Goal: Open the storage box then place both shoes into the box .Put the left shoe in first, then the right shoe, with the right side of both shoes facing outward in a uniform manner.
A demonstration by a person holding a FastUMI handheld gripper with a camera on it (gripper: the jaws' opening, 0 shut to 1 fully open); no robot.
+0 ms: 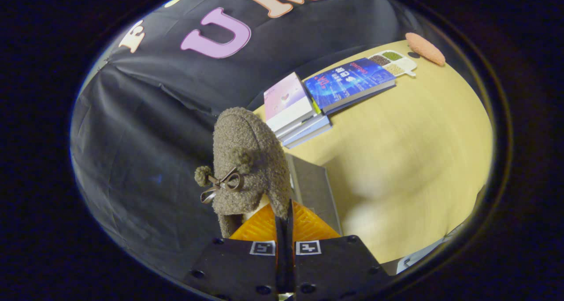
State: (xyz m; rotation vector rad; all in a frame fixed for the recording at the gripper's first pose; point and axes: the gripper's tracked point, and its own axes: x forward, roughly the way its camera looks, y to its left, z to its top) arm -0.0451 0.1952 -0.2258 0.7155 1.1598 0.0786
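A fuzzy brown shoe (246, 155) with a small bow and pom-poms on its side hangs in the air just ahead of my gripper (284, 215). The gripper is shut on the shoe, both fingers pressing a thin edge of its opening. The shoe's toe points away from the fingers, toward the booth wall. Right behind the shoe and below it is a grey flat-sided thing (315, 188) on the table; it looks like part of the storage box, and I cannot tell whether it is open. The view is tilted, so the table slopes.
The light wooden table (418, 142) stretches beyond the fingers. At its far edge lie a stack of books (293, 109) and a blue book (350, 81). Past them are a small divided tray of grains (393, 62) and an orange oval pad (425, 49).
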